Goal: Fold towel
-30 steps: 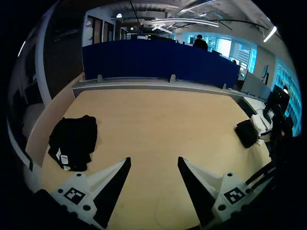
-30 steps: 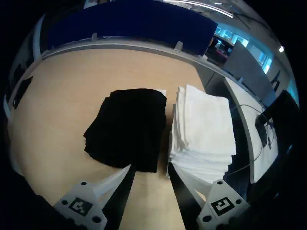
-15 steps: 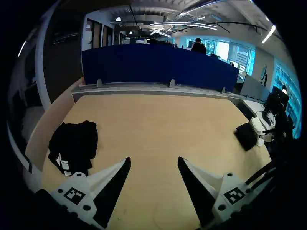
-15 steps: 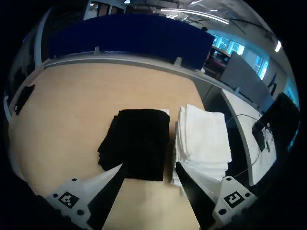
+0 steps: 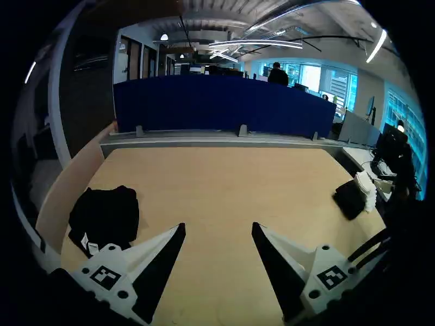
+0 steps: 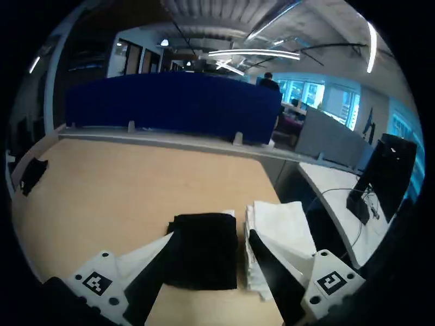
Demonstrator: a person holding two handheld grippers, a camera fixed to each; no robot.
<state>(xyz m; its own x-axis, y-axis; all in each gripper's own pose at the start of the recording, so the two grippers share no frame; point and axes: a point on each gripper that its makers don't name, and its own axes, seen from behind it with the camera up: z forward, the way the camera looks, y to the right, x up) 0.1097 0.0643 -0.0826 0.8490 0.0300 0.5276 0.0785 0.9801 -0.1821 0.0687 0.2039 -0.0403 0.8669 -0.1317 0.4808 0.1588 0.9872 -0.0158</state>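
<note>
A crumpled black towel (image 5: 104, 219) with white tags lies on the wooden table (image 5: 217, 185) at the left in the left gripper view, just beyond the left finger. My left gripper (image 5: 217, 244) is open over bare wood with nothing between its fingers. In the right gripper view a stack of folded black towels (image 6: 201, 256) sits beside a stack of folded white towels (image 6: 277, 242) at the table's right end. My right gripper (image 6: 209, 263) is open, fingers framing the black stack from above and behind. The same two stacks (image 5: 354, 196) appear far right in the left gripper view.
A blue partition (image 5: 217, 106) and a grey rail close off the table's far edge. A low wooden side panel (image 5: 70, 179) borders the left. A second desk with a monitor (image 6: 383, 174) and cables stands beyond the right end. A person (image 5: 277, 73) stands far behind the partition.
Both views have tilted upward, showing more of the room. The right gripper has pulled back from the two stacks, which now sit lower and smaller. The crumpled towel has not moved.
</note>
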